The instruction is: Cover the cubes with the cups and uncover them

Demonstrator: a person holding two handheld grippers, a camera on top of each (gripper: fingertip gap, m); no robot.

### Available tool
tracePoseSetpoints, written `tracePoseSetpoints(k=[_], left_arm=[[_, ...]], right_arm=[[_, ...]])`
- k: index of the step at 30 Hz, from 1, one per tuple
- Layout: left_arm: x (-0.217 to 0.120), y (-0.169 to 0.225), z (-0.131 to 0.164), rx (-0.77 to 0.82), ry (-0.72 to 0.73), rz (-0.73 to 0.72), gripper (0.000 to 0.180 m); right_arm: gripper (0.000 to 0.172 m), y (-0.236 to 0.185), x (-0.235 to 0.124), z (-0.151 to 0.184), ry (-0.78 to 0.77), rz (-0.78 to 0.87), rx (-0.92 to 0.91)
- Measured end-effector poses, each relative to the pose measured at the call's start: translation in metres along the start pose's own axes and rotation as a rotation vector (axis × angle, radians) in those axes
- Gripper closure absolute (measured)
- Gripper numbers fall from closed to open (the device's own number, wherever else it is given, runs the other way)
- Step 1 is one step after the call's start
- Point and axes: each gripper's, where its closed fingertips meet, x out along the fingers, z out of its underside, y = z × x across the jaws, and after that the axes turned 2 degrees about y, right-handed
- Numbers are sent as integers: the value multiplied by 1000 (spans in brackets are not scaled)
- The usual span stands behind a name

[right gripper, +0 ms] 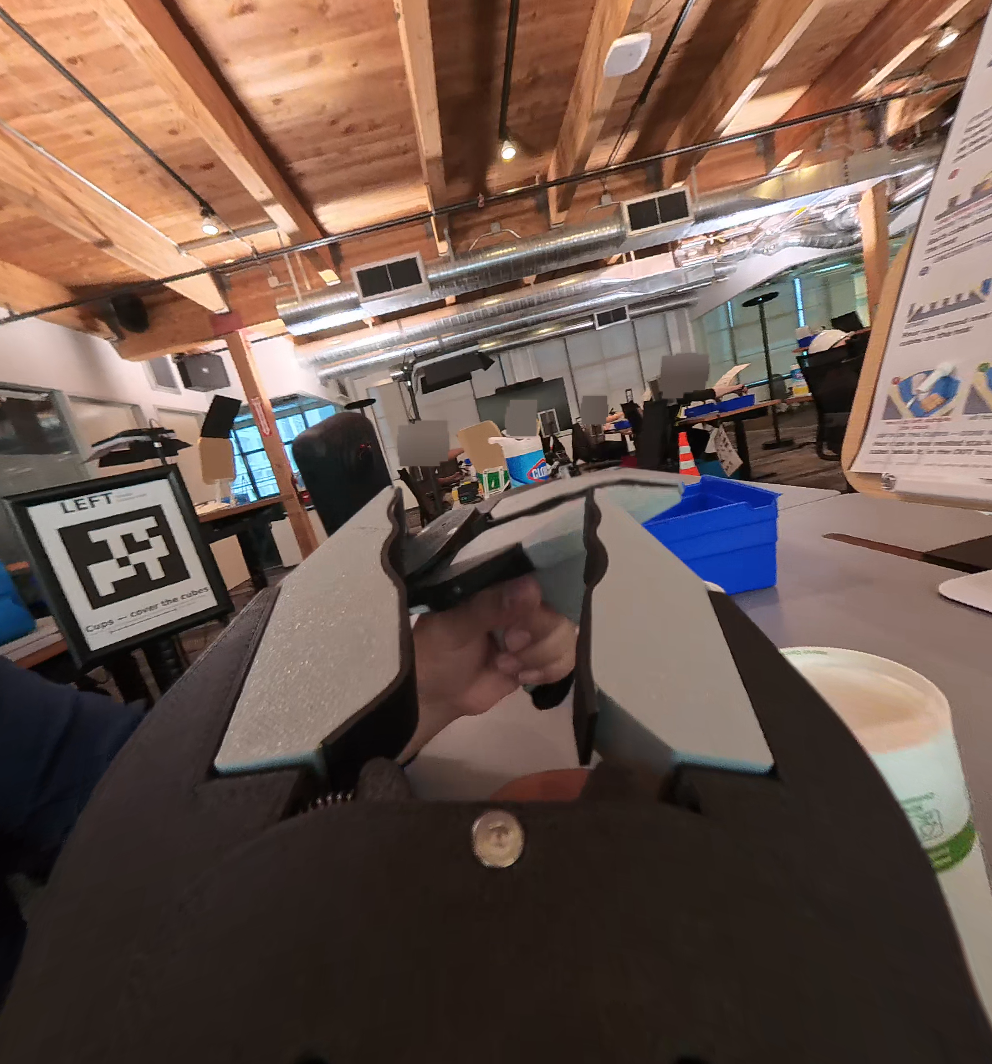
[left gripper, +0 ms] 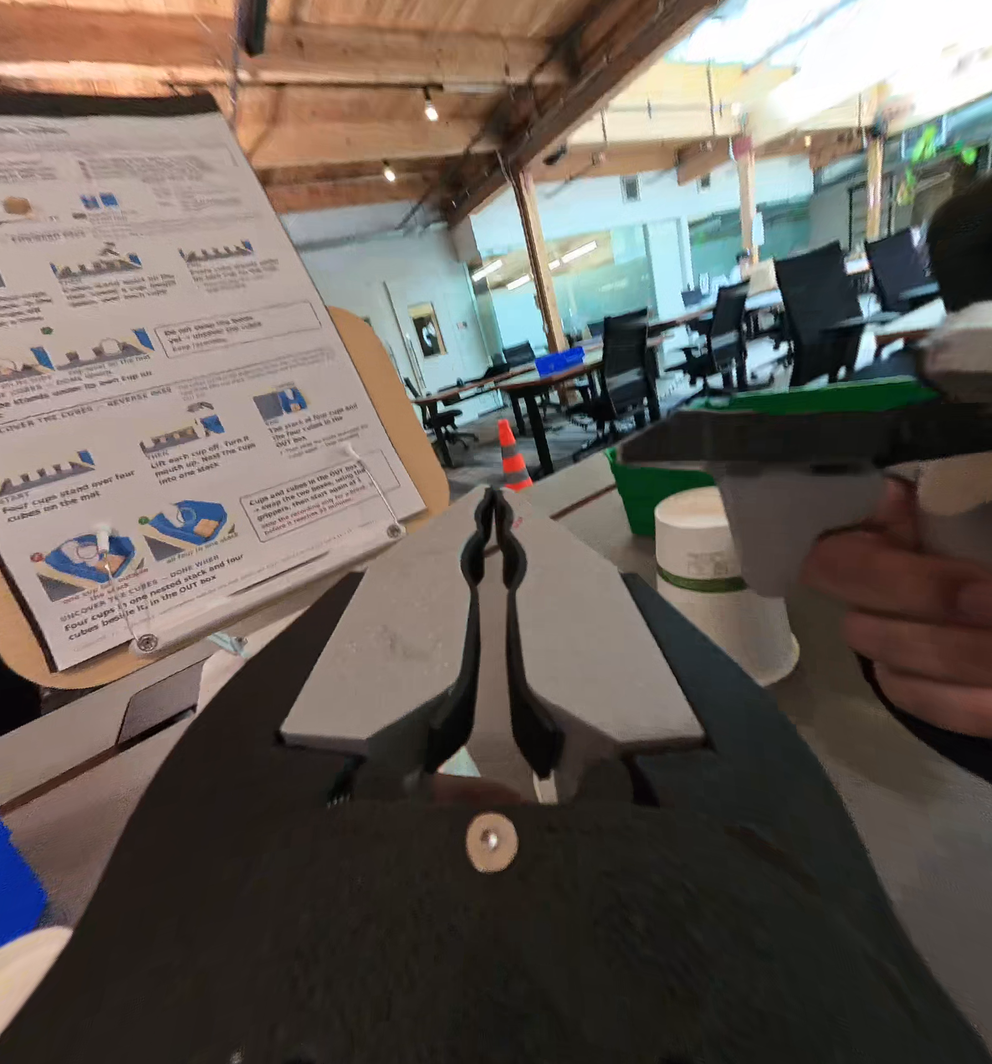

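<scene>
My left gripper [left gripper: 493, 506] is shut, its black pads pressed together with nothing between them; it is held above the grey table [left gripper: 597, 518]. A white paper cup with a green band [left gripper: 707, 576] stands mouth down on the table to its right. My right gripper [right gripper: 493, 518] is open and empty; through its gap I see the left gripper [right gripper: 672, 488] and the hand holding it. The right gripper [left gripper: 632, 452] also shows in the left wrist view, just above the cup. The same kind of cup [right gripper: 874, 737] stands at the lower right of the right wrist view. No cube is in view.
A green bin [left gripper: 655, 495] stands behind the cup. A blue bin [right gripper: 724, 529] sits on the table beyond the left gripper. An instruction sheet on a board [left gripper: 165, 374] leans at the back. A framed marker sign [right gripper: 119, 553] stands to the left. A hand [left gripper: 914, 622] holds the right gripper.
</scene>
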Motion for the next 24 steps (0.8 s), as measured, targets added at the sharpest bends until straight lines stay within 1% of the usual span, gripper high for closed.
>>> tracePoseSetpoints(k=[1,2,3,5,7,9,10,13,15,17,19,21,24], left_arm=[[-2,7,3,31,-12,33,180],[-5,11,6,57,6,50,180],[-7,15,10,74,0,62,180],[-9,22,15,89,-12,77,180],[-8,31,16,90,-21,108,180],[-8,38,17,100,-31,134,180],[-8,40,20,100,-48,140,180],[-7,42,30,43,-111,170,180],[-7,45,32,-1,-116,200,180],[-7,45,31,4,-103,204,180],[-6,48,33,36,-113,210,180],[-5,53,39,66,-137,221,180],[-6,64,45,120,-158,257,180]], right_arm=[[114,2,-1,-1,7,9,-1],[120,2,-1,-3,16,10,-3],[128,1,-2,-4,25,8,-7],[139,-1,-3,-7,41,12,-37],[154,-4,-5,-10,50,11,-84],[162,-3,-8,-13,68,23,-105],[170,-1,-9,-13,73,25,-110],[172,7,-10,-8,63,51,-112],[172,12,-9,-1,26,73,-123],[172,15,-9,2,1,106,-164],[172,19,-9,4,-41,160,-254],[172,22,-13,2,-95,226,-389],[172,25,-28,-5,-160,329,-610]])
